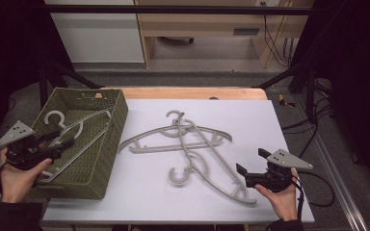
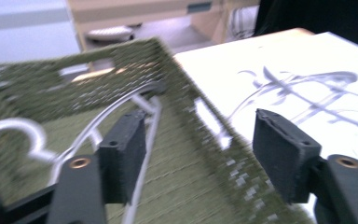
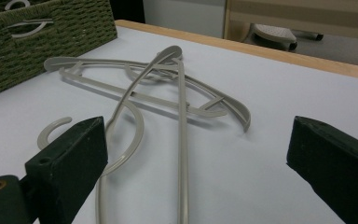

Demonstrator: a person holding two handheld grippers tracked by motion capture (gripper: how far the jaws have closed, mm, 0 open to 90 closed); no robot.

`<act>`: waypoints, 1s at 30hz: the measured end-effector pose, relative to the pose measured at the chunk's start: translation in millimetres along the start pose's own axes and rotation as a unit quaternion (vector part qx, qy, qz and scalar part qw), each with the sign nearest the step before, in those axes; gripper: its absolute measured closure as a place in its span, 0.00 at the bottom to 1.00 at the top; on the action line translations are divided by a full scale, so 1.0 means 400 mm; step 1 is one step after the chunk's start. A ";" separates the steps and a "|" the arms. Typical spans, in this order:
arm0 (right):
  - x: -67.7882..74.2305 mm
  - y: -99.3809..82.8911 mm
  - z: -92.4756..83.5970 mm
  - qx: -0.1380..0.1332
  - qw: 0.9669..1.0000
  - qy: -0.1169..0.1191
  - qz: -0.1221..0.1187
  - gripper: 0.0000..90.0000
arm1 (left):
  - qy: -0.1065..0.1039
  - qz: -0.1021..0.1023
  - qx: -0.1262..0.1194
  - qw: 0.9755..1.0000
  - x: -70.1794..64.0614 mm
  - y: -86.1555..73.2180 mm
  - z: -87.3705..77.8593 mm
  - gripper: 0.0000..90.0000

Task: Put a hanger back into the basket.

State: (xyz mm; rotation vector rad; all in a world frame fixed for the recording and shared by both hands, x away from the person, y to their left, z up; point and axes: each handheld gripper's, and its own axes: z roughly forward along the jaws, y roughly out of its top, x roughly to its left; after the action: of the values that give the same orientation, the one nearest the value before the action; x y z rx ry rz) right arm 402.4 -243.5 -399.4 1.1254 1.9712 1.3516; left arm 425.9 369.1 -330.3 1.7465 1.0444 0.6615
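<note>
A grey plastic hanger (image 1: 79,126) lies inside the green woven basket (image 1: 120,118) at the table's left. Two more grey hangers lie crossed on the white table top: one (image 1: 147,138) flat with its hook toward the far edge, the other (image 1: 217,161) slanting toward the near right. My left gripper (image 1: 63,139) hovers over the basket's near left part, jaws open and nothing between them; in the left gripper view (image 2: 200,126) the basket hanger (image 2: 137,95) lies beneath its jaws. My right gripper (image 1: 251,161) stands open just right of the slanted hanger (image 3: 182,140), apart from it.
The basket's wall (image 2: 177,88) rises between my left gripper and the table hangers (image 2: 303,84). The white top (image 1: 250,120) ends in a wooden strip (image 1: 192,92) at the far side. Black frame bars (image 1: 289,72) and cables (image 1: 318,187) sit at the right.
</note>
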 end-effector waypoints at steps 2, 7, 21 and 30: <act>0.001 0.001 0.000 0.001 1.000 0.003 -0.001 0.07 | -0.009 0.000 -0.008 1.000 -0.027 0.001 0.007 0.30; 0.009 0.005 0.003 0.007 1.000 0.012 -0.003 0.07 | -0.040 0.011 -0.021 0.999 -0.089 -0.008 0.032 0.21; 0.040 0.010 0.021 0.037 0.998 0.049 -0.007 0.05 | -0.099 0.048 -0.025 0.994 -0.219 -0.042 0.089 0.12; 0.067 0.012 0.040 0.085 0.993 0.077 -0.020 0.07 | -0.112 0.055 -0.007 0.992 -0.240 -0.060 0.112 0.11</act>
State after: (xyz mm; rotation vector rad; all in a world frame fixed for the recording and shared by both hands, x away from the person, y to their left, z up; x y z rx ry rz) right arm 402.1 -211.8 -399.6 1.0789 2.2429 1.3041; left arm 406.6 269.0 -367.9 1.8282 0.7911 0.5245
